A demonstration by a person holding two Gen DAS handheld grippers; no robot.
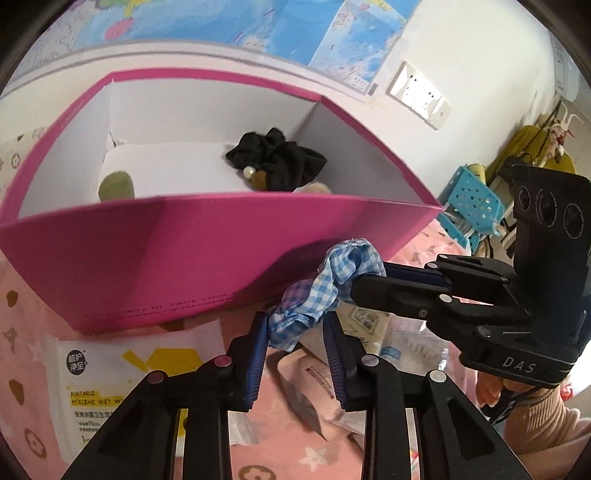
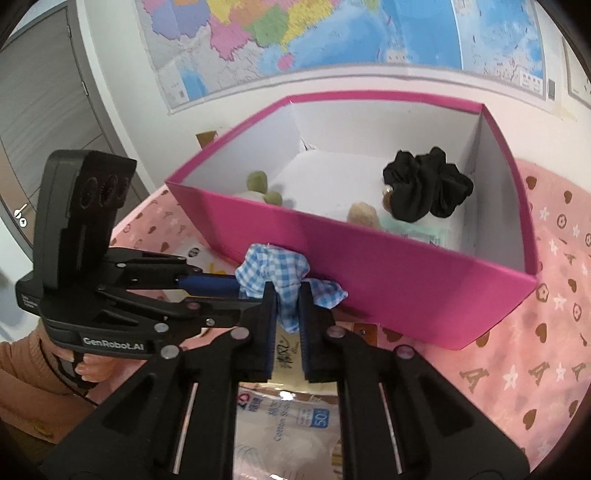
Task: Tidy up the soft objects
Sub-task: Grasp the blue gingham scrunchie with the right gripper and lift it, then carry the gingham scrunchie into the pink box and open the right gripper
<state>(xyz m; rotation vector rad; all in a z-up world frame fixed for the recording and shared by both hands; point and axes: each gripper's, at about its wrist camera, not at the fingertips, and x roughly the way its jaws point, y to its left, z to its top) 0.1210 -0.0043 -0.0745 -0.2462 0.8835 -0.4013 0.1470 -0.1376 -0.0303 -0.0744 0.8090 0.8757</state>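
Note:
A blue-and-white gingham scrunchie (image 1: 317,291) hangs between both grippers, just in front of the pink box (image 1: 177,236). My left gripper (image 1: 295,325) has its jaws partly apart around the lower end of the scrunchie. My right gripper (image 2: 288,299) is shut on the scrunchie (image 2: 277,273); it also shows in the left wrist view (image 1: 365,280). Inside the box lie a black scrunchie (image 2: 428,188), two green puffs (image 2: 258,181) and a beige puff (image 2: 364,214).
The box stands on a pink patterned cloth (image 2: 535,350). A wet-wipes pack (image 1: 107,373) and other packets (image 2: 288,417) lie under the grippers. A blue basket (image 1: 472,195) stands at the right. A map (image 2: 332,33) hangs on the wall behind.

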